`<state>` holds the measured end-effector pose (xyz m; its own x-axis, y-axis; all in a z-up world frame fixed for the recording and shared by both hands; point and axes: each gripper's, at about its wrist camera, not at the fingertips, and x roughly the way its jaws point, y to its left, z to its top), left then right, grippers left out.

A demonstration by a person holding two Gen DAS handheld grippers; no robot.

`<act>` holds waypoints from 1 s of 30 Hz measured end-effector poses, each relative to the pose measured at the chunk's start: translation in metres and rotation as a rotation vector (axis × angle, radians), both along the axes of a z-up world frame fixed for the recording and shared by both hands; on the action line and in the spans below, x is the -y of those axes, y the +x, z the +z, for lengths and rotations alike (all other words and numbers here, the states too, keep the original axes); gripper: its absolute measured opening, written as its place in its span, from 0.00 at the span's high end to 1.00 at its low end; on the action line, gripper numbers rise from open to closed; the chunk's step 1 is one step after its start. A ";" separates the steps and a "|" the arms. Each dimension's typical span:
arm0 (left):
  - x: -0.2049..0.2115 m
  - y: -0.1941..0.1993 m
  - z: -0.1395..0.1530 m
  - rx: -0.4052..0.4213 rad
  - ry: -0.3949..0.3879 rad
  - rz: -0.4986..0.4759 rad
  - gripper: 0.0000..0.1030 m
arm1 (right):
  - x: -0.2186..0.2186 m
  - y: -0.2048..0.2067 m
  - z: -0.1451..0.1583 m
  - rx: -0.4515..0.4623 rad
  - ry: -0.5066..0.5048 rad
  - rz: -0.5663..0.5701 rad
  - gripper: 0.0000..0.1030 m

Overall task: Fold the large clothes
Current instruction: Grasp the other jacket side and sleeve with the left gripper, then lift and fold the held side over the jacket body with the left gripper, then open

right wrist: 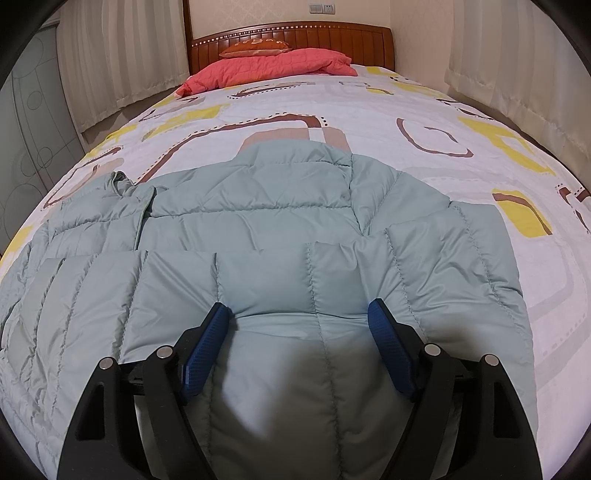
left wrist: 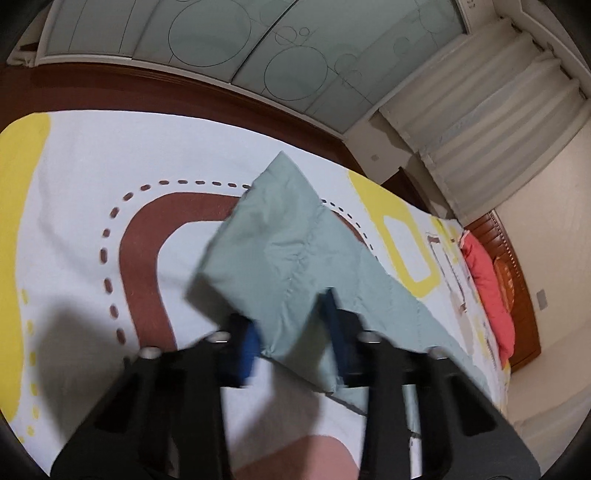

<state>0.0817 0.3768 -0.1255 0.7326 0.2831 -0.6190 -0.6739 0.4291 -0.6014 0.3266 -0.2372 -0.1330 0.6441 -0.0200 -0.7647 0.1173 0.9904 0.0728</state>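
A pale green quilted puffer jacket (right wrist: 258, 206) lies spread on the bed, collar toward the headboard, with its right sleeve folded across the body. My right gripper (right wrist: 299, 314) is open, its blue fingertips pressed onto the folded sleeve. In the left wrist view a sleeve of the same jacket (left wrist: 280, 243) is lifted off the bed and hangs between the blue pads. My left gripper (left wrist: 291, 317) stands with its jaws apart around the cloth; the view is blurred and I cannot tell whether it grips.
The bed (right wrist: 424, 96) has a white cover with brown and yellow shapes. A red pillow (right wrist: 273, 64) lies by the wooden headboard (right wrist: 295, 35). Curtains hang on both sides. A glass wardrobe (left wrist: 221, 40) stands beyond the bed's edge.
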 end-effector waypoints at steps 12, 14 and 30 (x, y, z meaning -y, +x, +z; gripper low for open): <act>0.102 0.053 0.070 -0.020 0.358 -0.288 0.95 | 0.000 0.000 0.000 0.002 0.000 0.000 0.25; 0.126 0.065 0.078 -0.008 0.382 -0.356 0.96 | 0.000 0.000 0.000 0.002 0.001 0.001 0.25; 0.354 0.154 0.085 0.012 0.499 -0.860 0.96 | 0.003 0.001 0.001 0.013 0.019 -0.002 0.25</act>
